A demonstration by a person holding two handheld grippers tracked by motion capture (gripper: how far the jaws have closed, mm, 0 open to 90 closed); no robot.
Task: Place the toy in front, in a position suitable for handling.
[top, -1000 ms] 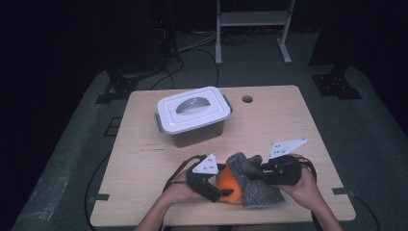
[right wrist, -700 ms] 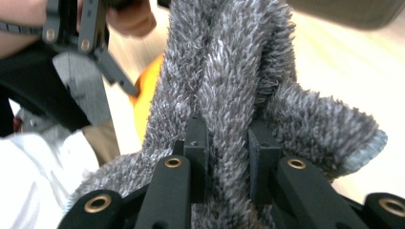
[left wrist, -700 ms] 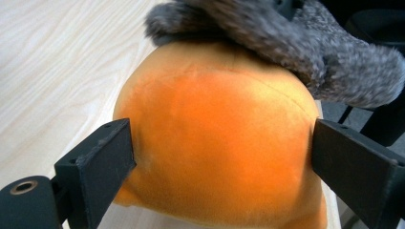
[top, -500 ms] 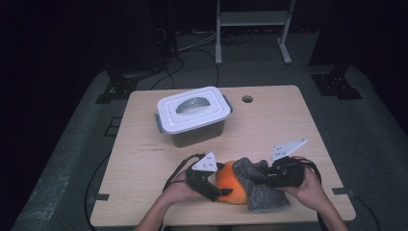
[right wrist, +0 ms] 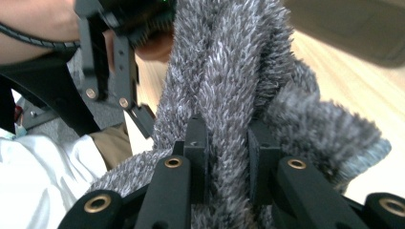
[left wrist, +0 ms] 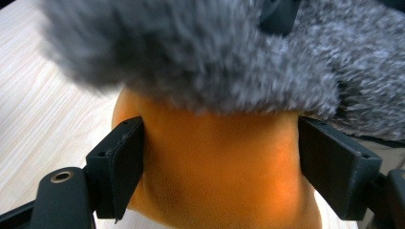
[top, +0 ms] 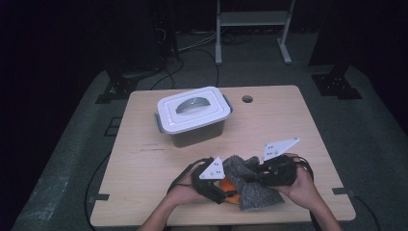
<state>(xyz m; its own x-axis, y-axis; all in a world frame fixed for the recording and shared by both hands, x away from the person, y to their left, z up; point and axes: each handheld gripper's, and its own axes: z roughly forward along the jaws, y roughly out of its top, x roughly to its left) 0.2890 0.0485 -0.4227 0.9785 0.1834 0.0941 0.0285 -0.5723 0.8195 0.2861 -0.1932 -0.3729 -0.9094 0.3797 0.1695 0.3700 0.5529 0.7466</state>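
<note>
A soft, rounded orange thing sits between the jaws of my left gripper, near the table's front edge. Both pads press into its sides. These jaws have just been closing on it. A grey fuzzy cloth is draped over the top of the orange thing. My right gripper is shut on a bunched fold of that cloth and holds it from the right. In the right gripper view the left gripper shows at the upper left, behind the cloth.
A grey box with a white clip-on lid stands at the middle back of the wooden table. A round hole lies near the far edge. Cables and a metal rack's legs are on the floor beyond.
The right gripper has shifted the grey cloth a little, and it now covers more of the orange thing. The left hand has stayed in place.
</note>
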